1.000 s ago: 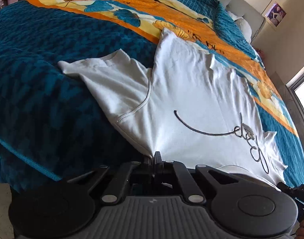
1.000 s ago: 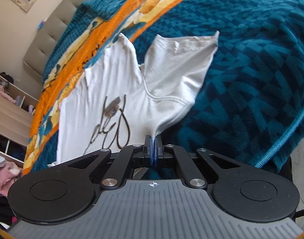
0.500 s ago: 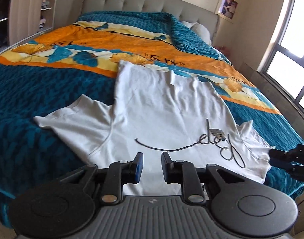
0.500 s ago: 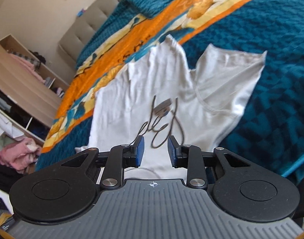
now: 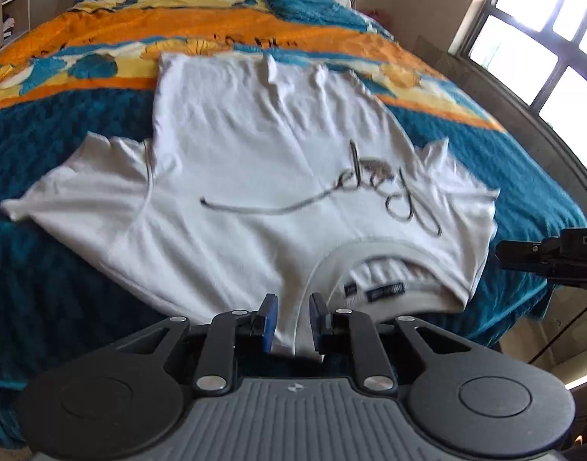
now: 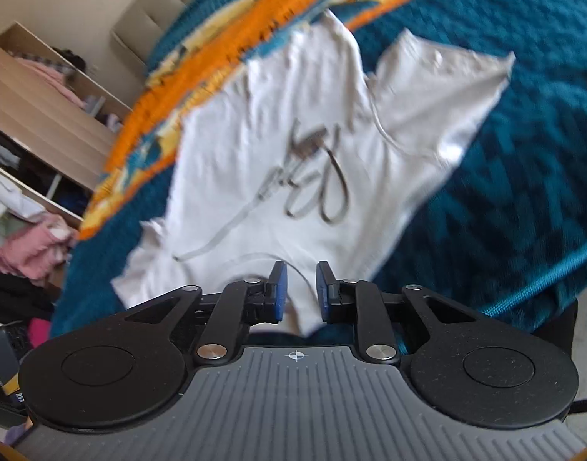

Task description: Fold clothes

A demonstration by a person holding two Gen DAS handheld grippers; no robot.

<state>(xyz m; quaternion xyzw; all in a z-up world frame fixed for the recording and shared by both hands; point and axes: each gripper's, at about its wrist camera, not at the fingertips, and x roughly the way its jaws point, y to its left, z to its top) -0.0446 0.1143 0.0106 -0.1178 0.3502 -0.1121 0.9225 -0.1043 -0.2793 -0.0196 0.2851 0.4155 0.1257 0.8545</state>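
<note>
Left wrist view: white T-shirt (image 5: 262, 161) lies spread front-up on the bed (image 5: 62, 276), collar (image 5: 374, 253) at the near edge, hem far, both sleeves out to the sides. My left hand-held gripper (image 5: 291, 320) hangs over the near shoulder just left of the collar, jaws parted a little, holding nothing. Right wrist view: right hand-held gripper (image 6: 299, 292) same state, partly open and empty, over the shirt's near edge by the collar. Frames blurred, so I cannot tell whether the fingers touch the cloth. No fold shows in the body; shirt flat, a few wrinkles toward the hem. Step, my judgement: shirt laid out ready for folding. Next fold needs both jaws pinching an edge or sleeve, then carrying it over the body evenly.
</note>
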